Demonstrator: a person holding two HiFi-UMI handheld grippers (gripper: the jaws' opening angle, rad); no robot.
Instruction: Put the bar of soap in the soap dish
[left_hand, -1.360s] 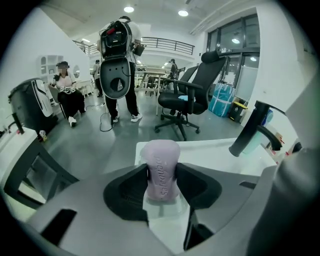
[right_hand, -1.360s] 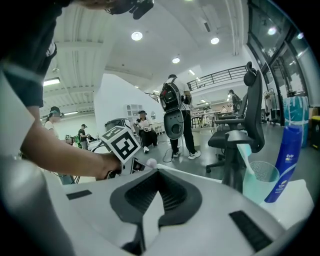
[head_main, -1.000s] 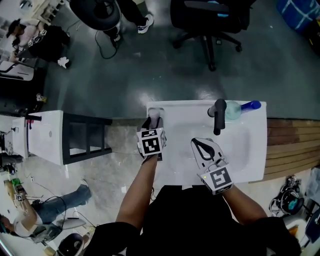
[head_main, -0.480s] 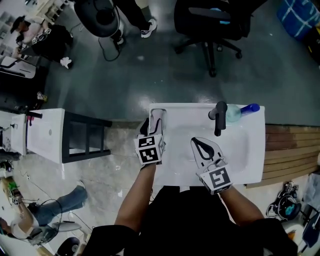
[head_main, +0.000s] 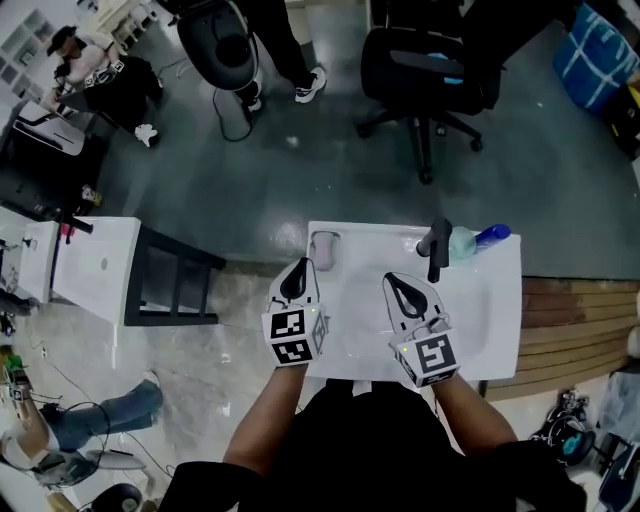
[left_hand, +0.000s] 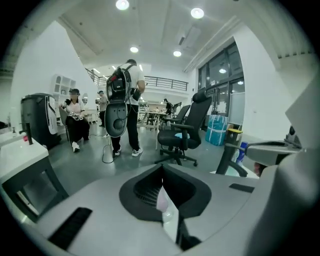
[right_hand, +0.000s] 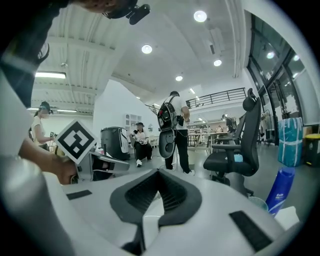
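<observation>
- Left gripper (head_main: 302, 264): its jaws have just been closing and now meet on nothing, just on our side of the dish.
- Bar of soap (head_main: 324, 252): pale pink, lying in the soap dish (head_main: 313, 238) at the sink's (head_main: 490, 320) far left corner. Its long axis seems to run away from us, along the dish.
- Handling, we judge: light, stiff, slippery; pinch across its width, mid-length.
- Right gripper (head_main: 392, 282): jaws together, empty.
</observation>
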